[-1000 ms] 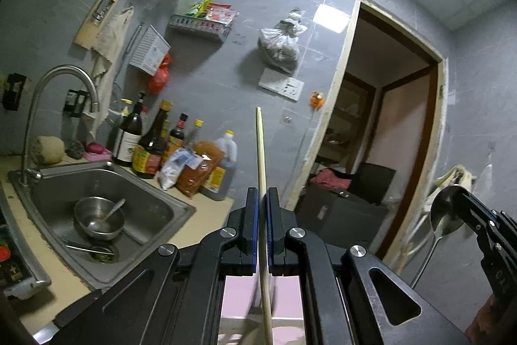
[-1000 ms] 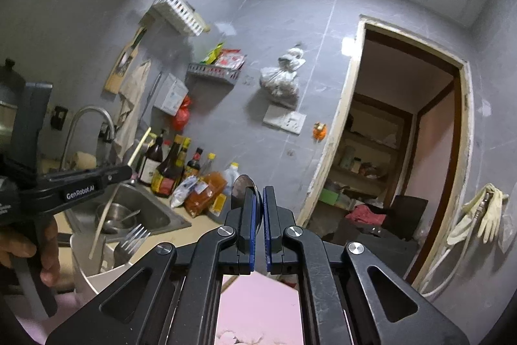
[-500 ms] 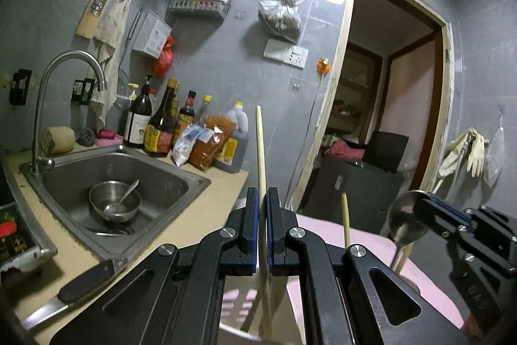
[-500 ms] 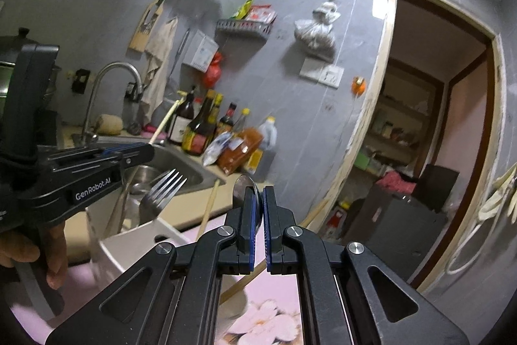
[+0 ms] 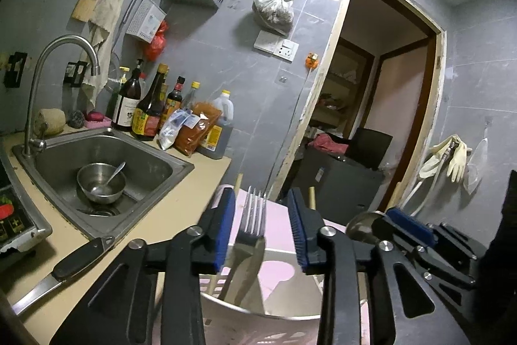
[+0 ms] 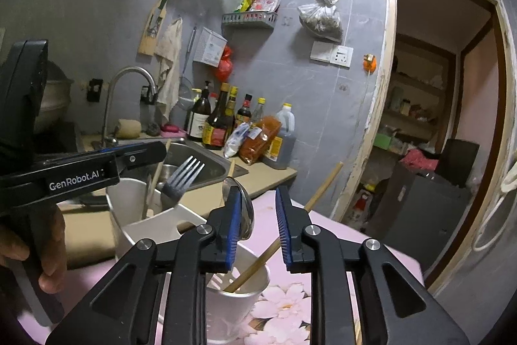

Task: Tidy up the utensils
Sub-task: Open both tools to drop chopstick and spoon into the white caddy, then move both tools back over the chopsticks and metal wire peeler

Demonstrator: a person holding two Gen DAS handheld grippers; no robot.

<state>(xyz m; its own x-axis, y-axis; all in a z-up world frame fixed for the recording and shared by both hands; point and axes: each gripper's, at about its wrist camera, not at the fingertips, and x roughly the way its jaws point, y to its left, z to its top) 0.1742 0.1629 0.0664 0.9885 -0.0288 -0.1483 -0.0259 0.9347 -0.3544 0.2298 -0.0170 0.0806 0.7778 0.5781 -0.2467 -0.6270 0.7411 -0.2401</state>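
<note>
Over pink table [image 6: 323, 290], both hand-held grippers' jaws just parted, fork [image 5: 250, 235] and spoon [image 6: 244, 215] between.

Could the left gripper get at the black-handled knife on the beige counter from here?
Probably yes: the black-handled knife lies uncovered beside the sink, and the left gripper is open, holding nothing.

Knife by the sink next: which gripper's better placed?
Left, likely: knife lies beside left gripper, jaws just opened, clear of the fork. Right gripper, just opened too, has spoon against a pad.
</note>
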